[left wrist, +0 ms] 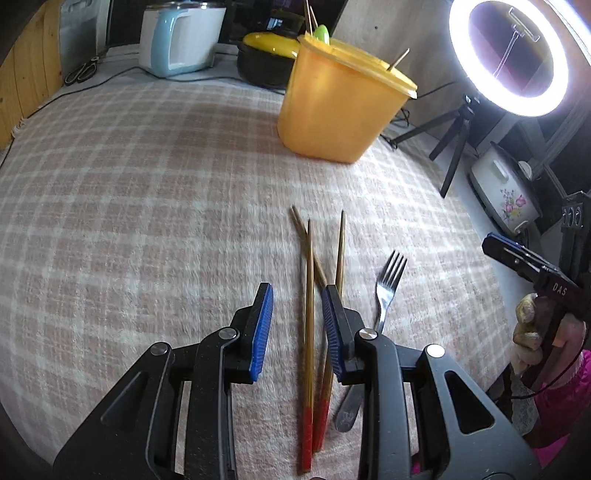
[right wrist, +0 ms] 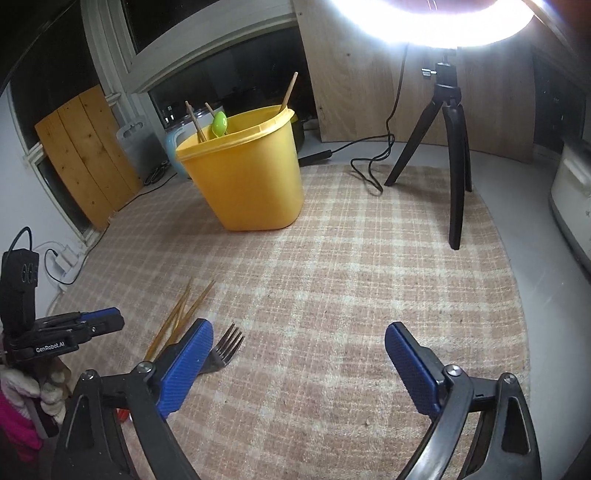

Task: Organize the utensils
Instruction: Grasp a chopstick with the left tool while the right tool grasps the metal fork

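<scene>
A yellow tub point(left wrist: 332, 107) stands at the back of the checked cloth, with chopsticks and a green spoon point(left wrist: 322, 33) in it; it also shows in the right wrist view point(right wrist: 247, 173). Three red-ended chopsticks point(left wrist: 309, 332) lie on the cloth between and under the open fingers of my left gripper point(left wrist: 297, 306). A metal fork point(left wrist: 388, 288) lies just right of them; in the right wrist view the fork point(right wrist: 227, 347) is beside my left finger. My right gripper point(right wrist: 299, 343) is open and empty above the cloth. The chopsticks point(right wrist: 181, 317) lie to its left.
A ring light point(left wrist: 513, 55) on a black tripod point(right wrist: 450, 147) stands at the back right with a trailing cable point(right wrist: 369, 166). A black pot with yellow lid point(left wrist: 266, 55), a blue and white kettle point(left wrist: 177, 37) and scissors point(left wrist: 83, 70) sit behind the cloth. A white rice cooker point(left wrist: 502, 192) is off to the right.
</scene>
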The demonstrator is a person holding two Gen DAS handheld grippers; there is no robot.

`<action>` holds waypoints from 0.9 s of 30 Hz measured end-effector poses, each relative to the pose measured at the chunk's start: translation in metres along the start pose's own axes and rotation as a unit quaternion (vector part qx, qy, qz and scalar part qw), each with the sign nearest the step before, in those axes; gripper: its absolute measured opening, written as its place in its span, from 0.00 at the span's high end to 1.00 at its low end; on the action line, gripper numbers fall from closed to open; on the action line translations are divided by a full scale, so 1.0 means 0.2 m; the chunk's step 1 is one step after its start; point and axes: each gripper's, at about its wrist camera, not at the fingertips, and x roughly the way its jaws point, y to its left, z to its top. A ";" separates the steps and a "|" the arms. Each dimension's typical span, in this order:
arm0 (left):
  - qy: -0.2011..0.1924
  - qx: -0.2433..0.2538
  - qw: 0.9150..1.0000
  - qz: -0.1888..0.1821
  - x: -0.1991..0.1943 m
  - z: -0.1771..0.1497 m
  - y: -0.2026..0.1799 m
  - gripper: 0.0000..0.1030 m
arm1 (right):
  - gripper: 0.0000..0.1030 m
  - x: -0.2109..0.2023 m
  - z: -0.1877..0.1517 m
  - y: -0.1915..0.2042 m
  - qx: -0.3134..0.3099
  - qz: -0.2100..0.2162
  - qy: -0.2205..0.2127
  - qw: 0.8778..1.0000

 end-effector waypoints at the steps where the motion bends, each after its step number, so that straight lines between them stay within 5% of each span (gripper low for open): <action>1: 0.005 0.000 1.000 0.000 0.01 -0.01 0.00 0.74 | 0.10 0.00 0.00 0.00 0.000 0.004 0.002 1.000; 8: 0.038 0.004 0.999 -0.006 0.07 -0.05 -0.01 0.74 | 0.43 0.14 -0.04 0.00 0.041 0.081 0.067 0.994; 13: 0.044 0.028 0.999 -0.002 0.10 -0.02 -0.07 0.74 | 0.56 0.25 -0.06 0.04 0.049 0.112 0.099 0.988; 27: 0.068 0.062 0.995 0.022 0.27 0.09 -0.12 0.75 | 0.66 0.39 -0.07 0.02 0.097 0.154 0.125 0.975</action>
